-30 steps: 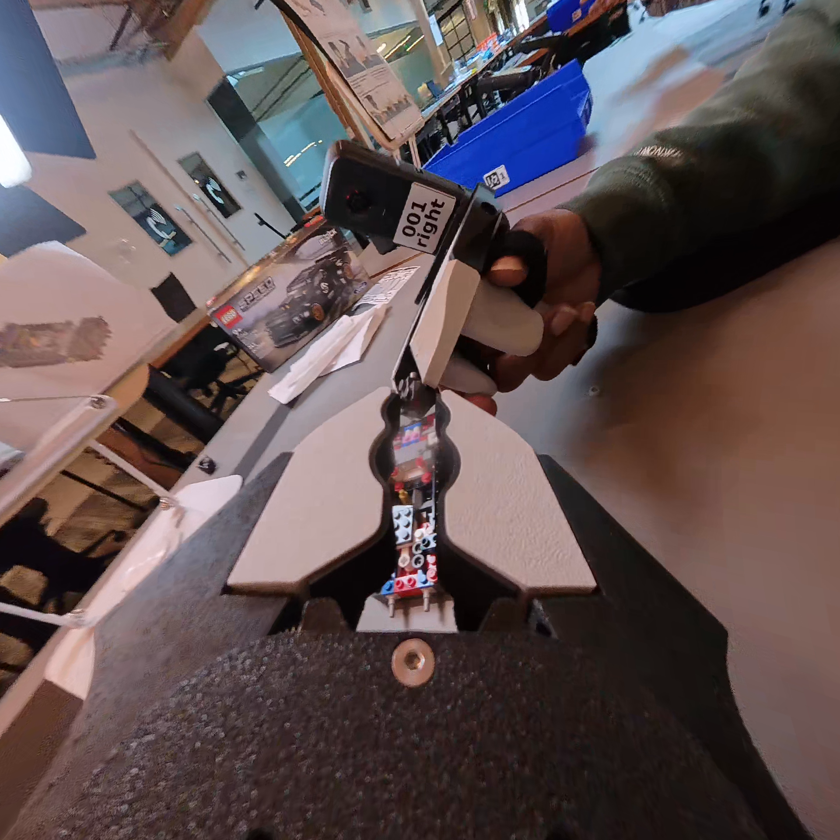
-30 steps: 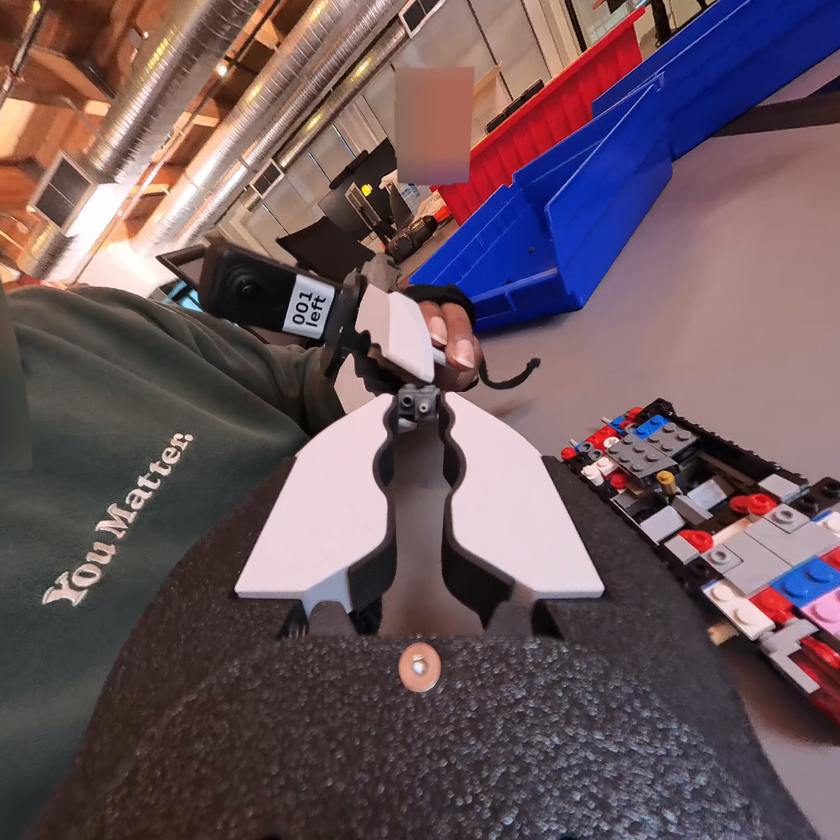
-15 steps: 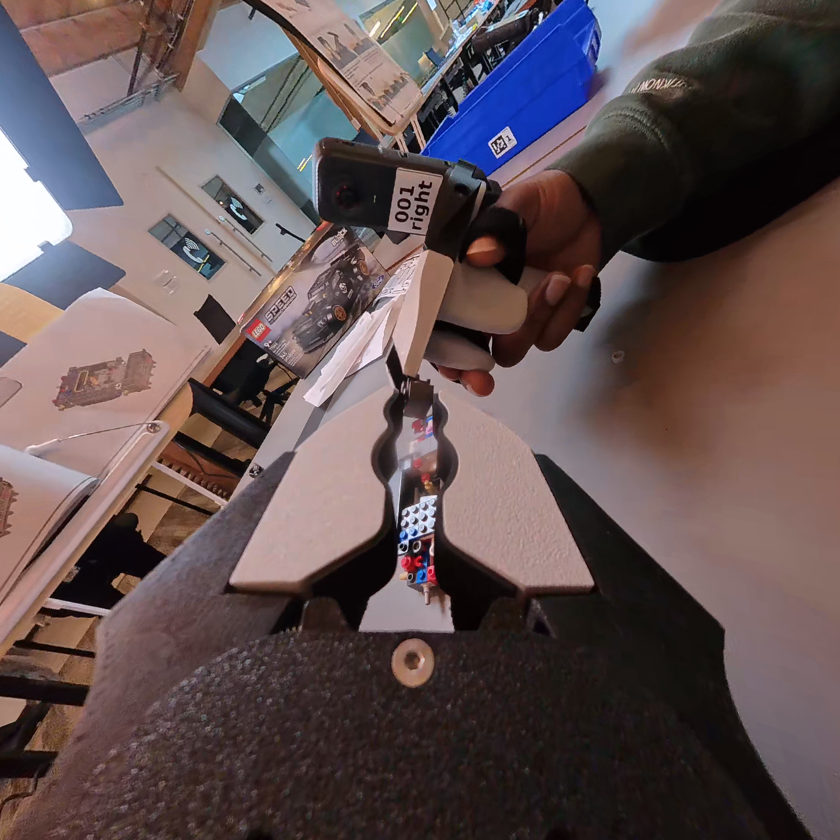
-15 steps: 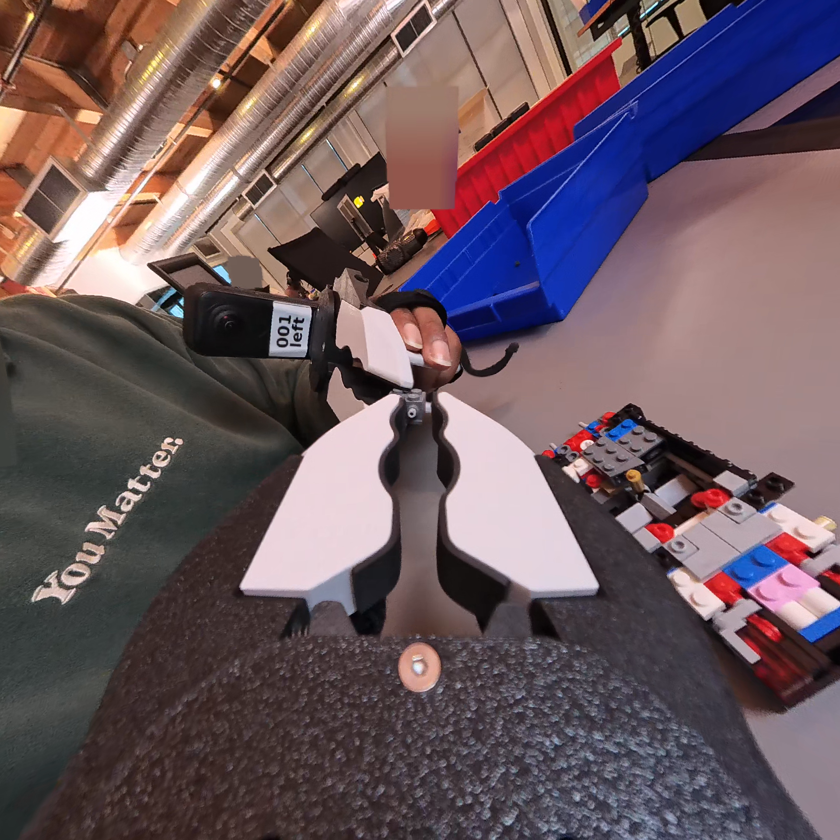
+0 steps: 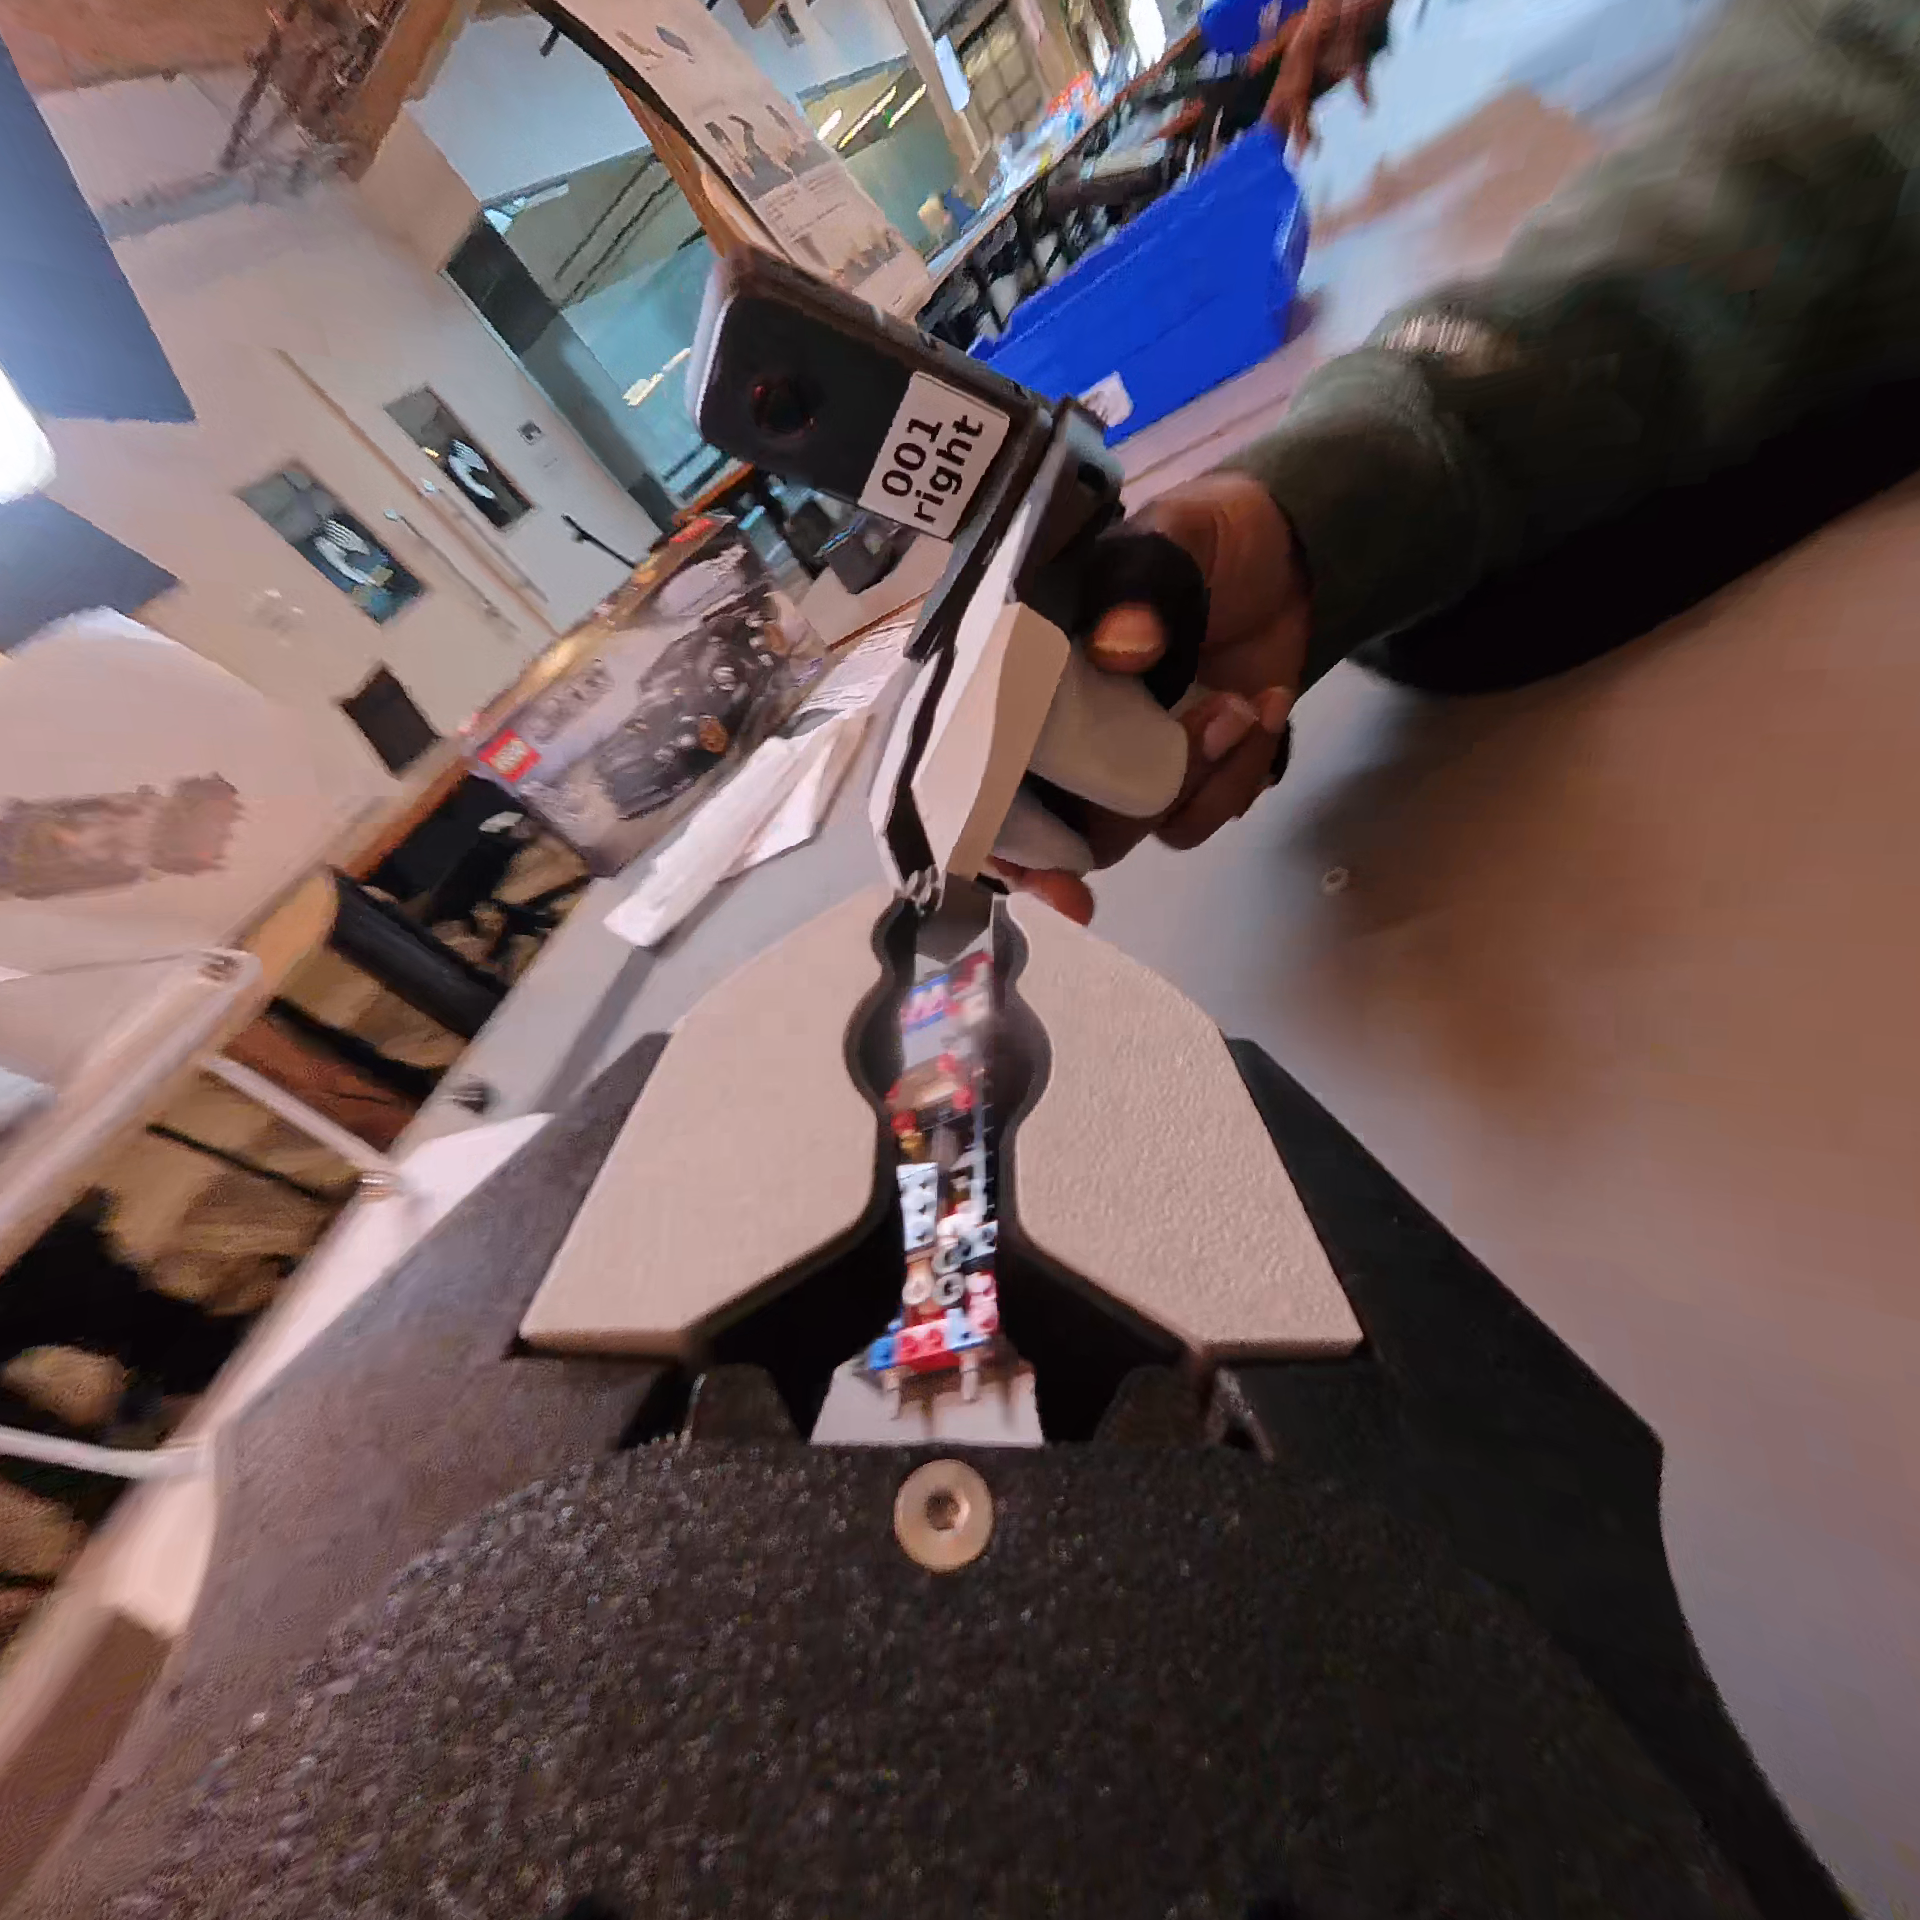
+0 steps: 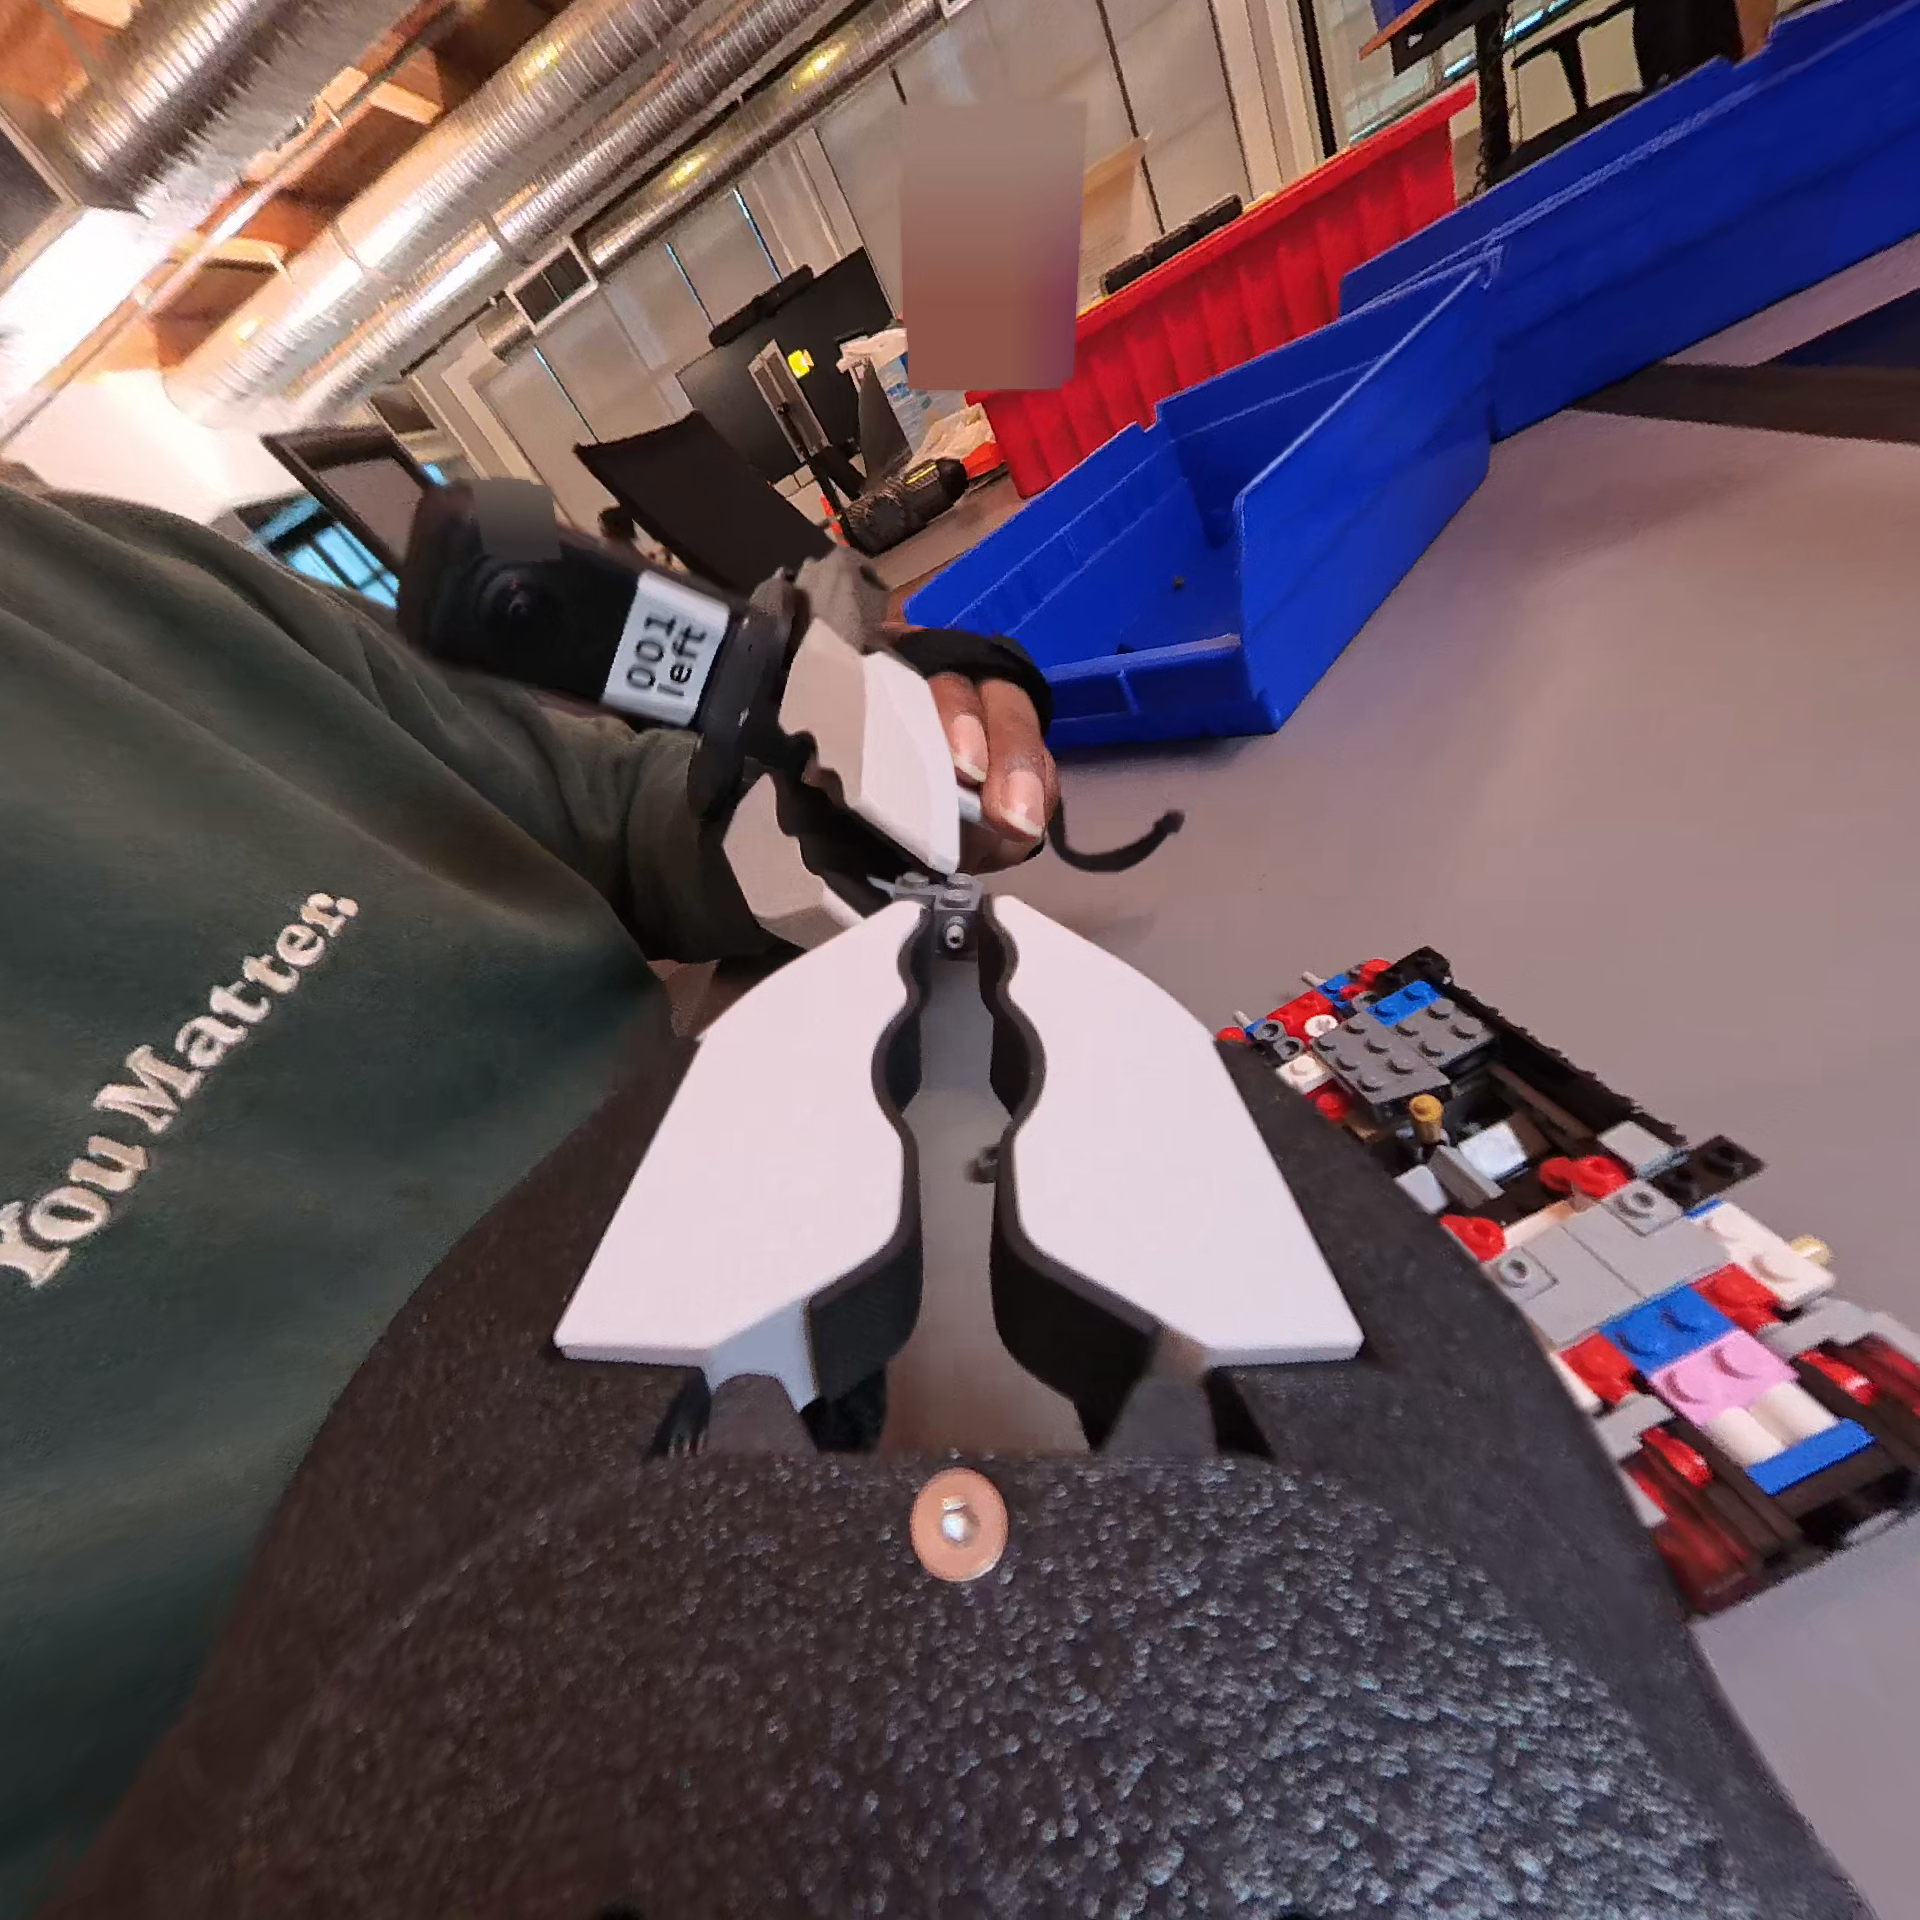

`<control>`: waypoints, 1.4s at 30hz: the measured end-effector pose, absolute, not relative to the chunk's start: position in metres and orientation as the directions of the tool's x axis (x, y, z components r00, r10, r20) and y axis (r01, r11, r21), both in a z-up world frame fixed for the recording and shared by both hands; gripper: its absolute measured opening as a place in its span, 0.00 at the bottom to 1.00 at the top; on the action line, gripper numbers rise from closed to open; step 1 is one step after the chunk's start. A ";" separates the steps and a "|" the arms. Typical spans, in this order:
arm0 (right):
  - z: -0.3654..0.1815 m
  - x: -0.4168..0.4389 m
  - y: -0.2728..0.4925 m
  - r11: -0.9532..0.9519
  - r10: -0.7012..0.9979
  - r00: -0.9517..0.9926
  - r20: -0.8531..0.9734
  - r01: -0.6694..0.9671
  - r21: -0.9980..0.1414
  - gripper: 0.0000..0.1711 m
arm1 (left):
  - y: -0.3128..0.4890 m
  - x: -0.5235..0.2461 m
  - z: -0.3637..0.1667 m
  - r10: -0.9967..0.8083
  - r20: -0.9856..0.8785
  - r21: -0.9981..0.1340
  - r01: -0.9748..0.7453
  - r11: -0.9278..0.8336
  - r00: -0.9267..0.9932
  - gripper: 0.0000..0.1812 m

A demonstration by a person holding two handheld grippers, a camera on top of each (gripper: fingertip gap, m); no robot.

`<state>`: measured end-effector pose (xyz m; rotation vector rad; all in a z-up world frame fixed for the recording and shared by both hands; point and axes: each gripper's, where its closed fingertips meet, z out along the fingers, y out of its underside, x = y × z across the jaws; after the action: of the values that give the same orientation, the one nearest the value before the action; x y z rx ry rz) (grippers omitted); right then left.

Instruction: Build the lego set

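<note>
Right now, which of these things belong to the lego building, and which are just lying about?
In use:
- grey piece, pinched in the right claw
- left claw, tip to tip with it
- half-built model on the table

Lying about:
- blue bins
- red bin
- set box
- white papers

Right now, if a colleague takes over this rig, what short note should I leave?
Right tongs: shut on a small grey piece.
Left tongs: tips are at that same piece; whether they grip it cannot be told.
Lego build: flat on the table, right of the right tongs, partly assembled.
Left to do: probably fit the grey piece onto the build.
</note>
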<state>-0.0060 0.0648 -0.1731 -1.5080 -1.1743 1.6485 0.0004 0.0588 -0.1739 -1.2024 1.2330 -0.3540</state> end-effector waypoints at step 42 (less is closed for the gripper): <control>-0.143 -0.004 0.042 -0.072 0.983 -0.169 -0.076 0.029 -0.997 0.04 | 0.039 0.003 -0.143 -0.971 0.025 -0.999 0.043 -0.015 0.238 0.09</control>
<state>-0.0043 0.0421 -0.1431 -1.1960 -1.3161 1.3804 0.0026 0.0394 -0.1433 -1.2977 0.9916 -1.0634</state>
